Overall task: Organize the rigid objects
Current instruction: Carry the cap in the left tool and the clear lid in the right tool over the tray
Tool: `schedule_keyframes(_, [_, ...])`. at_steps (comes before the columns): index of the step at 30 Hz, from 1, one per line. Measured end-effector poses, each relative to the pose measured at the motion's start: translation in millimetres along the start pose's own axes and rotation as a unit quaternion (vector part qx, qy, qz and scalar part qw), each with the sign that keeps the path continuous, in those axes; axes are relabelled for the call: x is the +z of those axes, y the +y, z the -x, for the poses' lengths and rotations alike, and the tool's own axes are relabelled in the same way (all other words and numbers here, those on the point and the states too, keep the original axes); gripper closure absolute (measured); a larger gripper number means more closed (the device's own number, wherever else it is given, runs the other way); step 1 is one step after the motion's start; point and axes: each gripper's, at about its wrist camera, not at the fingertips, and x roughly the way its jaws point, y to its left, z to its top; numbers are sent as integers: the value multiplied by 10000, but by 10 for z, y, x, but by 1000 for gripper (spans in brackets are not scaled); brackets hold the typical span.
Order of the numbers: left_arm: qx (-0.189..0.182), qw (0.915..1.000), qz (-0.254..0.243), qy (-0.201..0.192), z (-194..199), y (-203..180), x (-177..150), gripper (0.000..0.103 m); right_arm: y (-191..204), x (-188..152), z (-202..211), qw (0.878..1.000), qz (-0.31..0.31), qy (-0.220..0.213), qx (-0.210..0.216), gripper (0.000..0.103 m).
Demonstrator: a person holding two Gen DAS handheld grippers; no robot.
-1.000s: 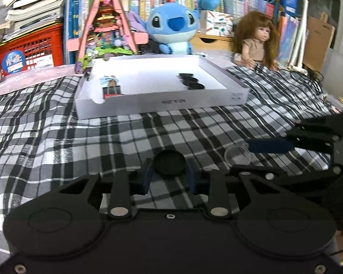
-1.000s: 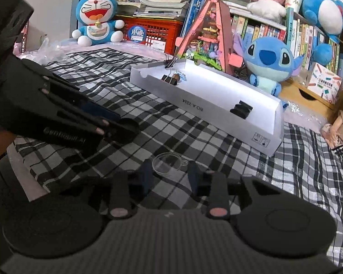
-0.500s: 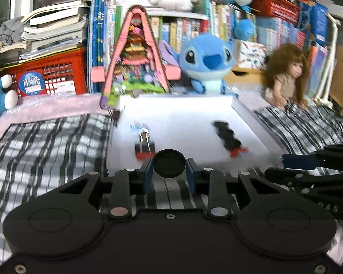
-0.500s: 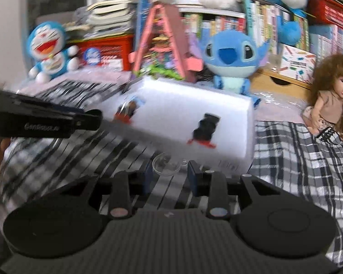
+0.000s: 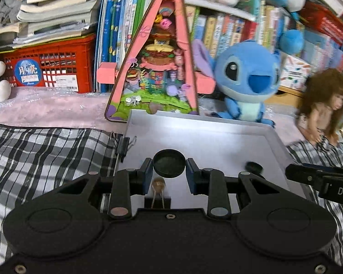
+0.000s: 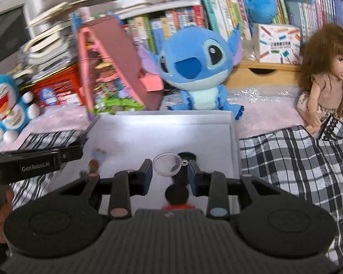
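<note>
My left gripper (image 5: 169, 172) is shut on a round black cap (image 5: 169, 166), held above the white box lid (image 5: 217, 134) that serves as a tray. A binder clip (image 5: 157, 194) lies in the tray just under that gripper, and another black cap (image 5: 253, 166) rests at the tray's right side. My right gripper (image 6: 170, 170) is shut on a clear plastic cup (image 6: 167, 166) over the same tray (image 6: 171, 123), with black caps (image 6: 178, 191) lying below it. The left gripper's body (image 6: 34, 162) enters the right wrist view from the left.
A pink triangular toy house (image 5: 155, 68), a blue plush (image 5: 247, 80) and a doll (image 5: 322, 109) stand behind the tray. A red crate (image 5: 50, 68) with books sits at the back left. Checked cloth (image 5: 45, 153) covers the surface around the tray.
Both grippers have travelled from the checked cloth toward the tray and now hang over it, each still carrying its object. The toys behind the tray look much nearer.
</note>
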Motion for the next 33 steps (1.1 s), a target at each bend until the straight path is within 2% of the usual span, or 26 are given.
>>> schedule_keyframes(10, [377,9989,77,255,-507,63,89,74,-178,204,-509,9985,-368,215,-346,64])
schedule_keyframes(15, [554,9982,-30,235,-646,62,89,74,-244,214,-732,9967,-599,301,-466,64])
schedule_keyframes(22, [559,9979,-40,317,-745,75,67,74,-263,175,-926,9956,-707,358,-509,64])
schedule_keyframes(33, [584,9974,-63,408,-843,65,33,74,-258,162,-1011,9954,-696,387,-538,64])
